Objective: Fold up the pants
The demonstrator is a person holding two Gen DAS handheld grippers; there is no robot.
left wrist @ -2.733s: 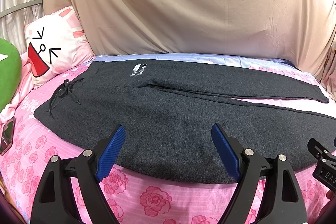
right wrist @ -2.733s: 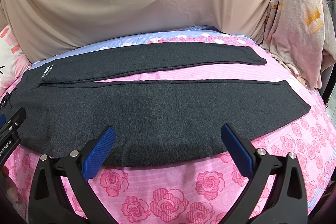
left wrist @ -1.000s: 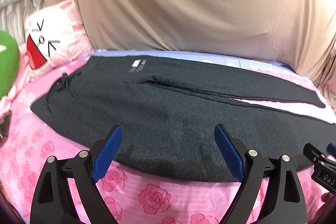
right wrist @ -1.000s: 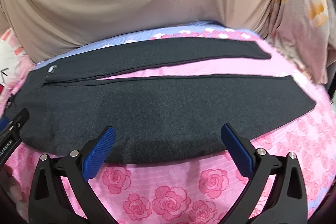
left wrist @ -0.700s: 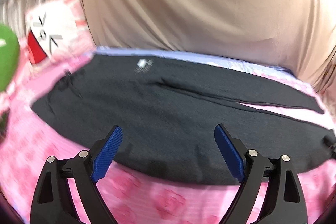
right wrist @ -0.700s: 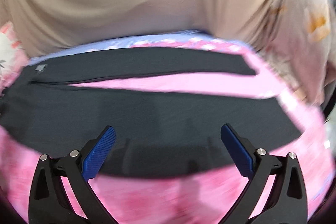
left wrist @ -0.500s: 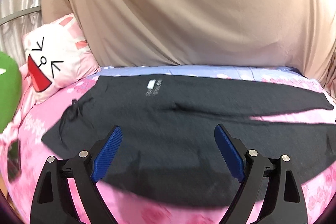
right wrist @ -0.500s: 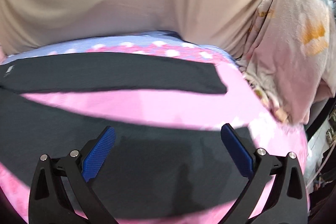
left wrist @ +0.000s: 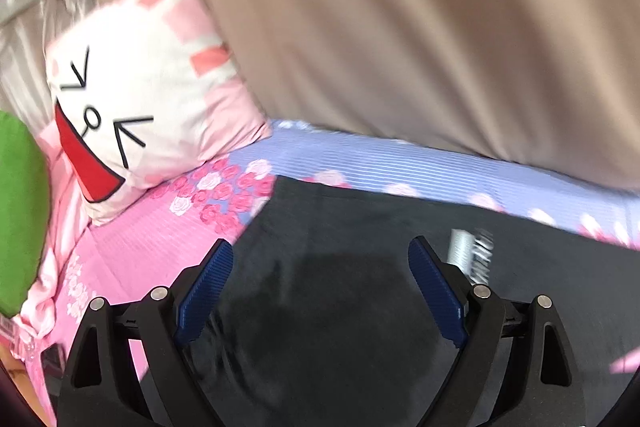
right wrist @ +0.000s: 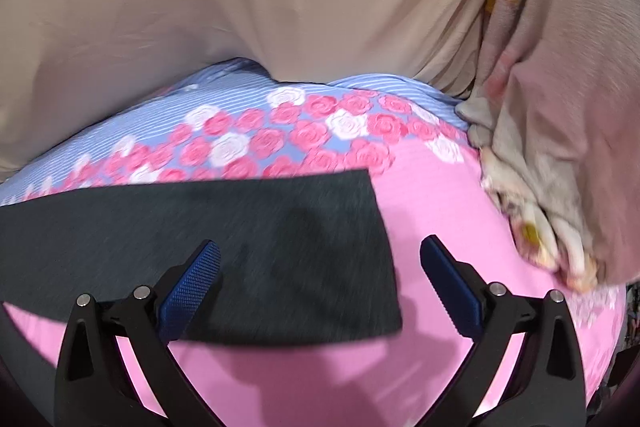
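Reach | left gripper (left wrist: 320, 291) now over sweatpants (left wrist: 340, 307) waistband, right gripper (right wrist: 320, 287) at far-leg cuff | fingers wide apart, holding nothing | poised to pinch far edge for lengthwise fold

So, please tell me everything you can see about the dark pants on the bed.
The pants are dark charcoal grey and look like soft, slightly fuzzy knit. They lie flat on the pink rose-print bedsheet. The left wrist view shows the waist end with a small white label with blurred lettering on the fabric. The right wrist view shows a leg end with a straight-cut hem. Both the left gripper and the right gripper are open above the cloth; contact cannot be judged.
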